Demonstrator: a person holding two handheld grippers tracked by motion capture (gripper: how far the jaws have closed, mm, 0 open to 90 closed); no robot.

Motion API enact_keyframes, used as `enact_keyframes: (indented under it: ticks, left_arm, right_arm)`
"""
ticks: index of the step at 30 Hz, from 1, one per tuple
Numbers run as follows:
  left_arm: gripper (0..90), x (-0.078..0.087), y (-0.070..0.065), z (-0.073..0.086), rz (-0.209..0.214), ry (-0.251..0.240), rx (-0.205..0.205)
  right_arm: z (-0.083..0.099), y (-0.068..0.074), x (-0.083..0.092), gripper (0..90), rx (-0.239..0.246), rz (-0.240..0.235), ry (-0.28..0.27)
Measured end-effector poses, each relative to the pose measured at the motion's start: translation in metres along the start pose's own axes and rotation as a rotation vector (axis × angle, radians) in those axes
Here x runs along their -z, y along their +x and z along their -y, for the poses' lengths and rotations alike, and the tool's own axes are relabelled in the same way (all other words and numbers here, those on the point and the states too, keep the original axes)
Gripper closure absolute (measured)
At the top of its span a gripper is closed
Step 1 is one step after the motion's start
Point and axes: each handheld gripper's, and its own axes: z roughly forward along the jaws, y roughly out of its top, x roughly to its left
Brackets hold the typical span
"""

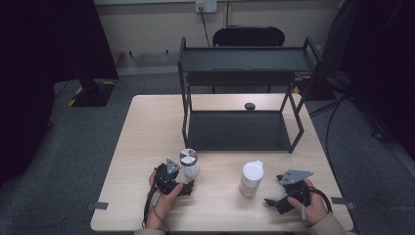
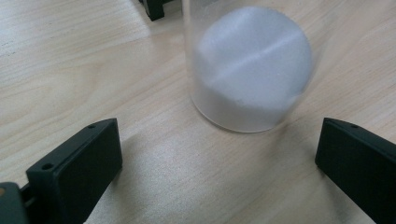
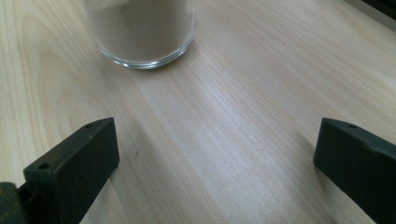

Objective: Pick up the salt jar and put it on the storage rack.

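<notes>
Left claw (image 1: 188, 185) wide at jar (image 1: 189, 164); right claw (image 1: 275, 191) wide, empty. Glass, slick, fragile, powder-heavy: grip mid-body.

High view overlooks the table (image 1: 147, 147); gripper views skim it closely.

Bare desk (image 1: 147, 137) left of the black rack (image 1: 244, 117), free for passing. Blocked ahead of the left tool (image 1: 188, 185) by the silver-lidded jar (image 1: 189, 164); white-lidded jar (image 1: 251, 178) standing near the right tool (image 1: 275, 191).
</notes>
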Motion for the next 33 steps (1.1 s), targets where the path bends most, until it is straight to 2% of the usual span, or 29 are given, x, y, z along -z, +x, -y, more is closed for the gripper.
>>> enact_keyframes:
  ticks: [9, 13, 22, 27, 30, 33]
  left_arm:
    - [2.1, 0.0002, -0.0023, -0.0022, 0.003, 0.000, -0.014]
    - [2.1, 0.0011, -0.0039, -0.0050, 0.009, -0.016, -0.017]
    - [1.9, 0.0029, -0.0018, -0.0083, 0.023, -0.055, 0.018]
    - [2.3, 0.0000, -0.0005, -0.0093, 0.028, -0.072, 0.024]
    - [3.0, -0.0039, 0.0002, -0.0087, 0.037, -0.094, 0.043]
    - [4.0, -0.0055, 0.0000, -0.0089, 0.037, -0.096, 0.039]
  right_arm:
    - [0.0000, 0.0000, 0.0000, 0.0, 0.000, 0.000, 0.000]
    - [0.0000, 0.0000, 0.0000, 0.0, 0.000, 0.000, 0.000]
    - [0.0000, 0.0000, 0.0000, 0.0, 0.000, 0.000, 0.000]
    - [0.0000, 0.0000, 0.0000, 0.0, -0.001, 0.000, 0.000]
    - [0.0000, 0.0000, 0.0000, 0.0, 0.000, 0.000, 0.000]
    - [0.0000, 0.0000, 0.0000, 0.0, -0.001, 0.000, 0.000]
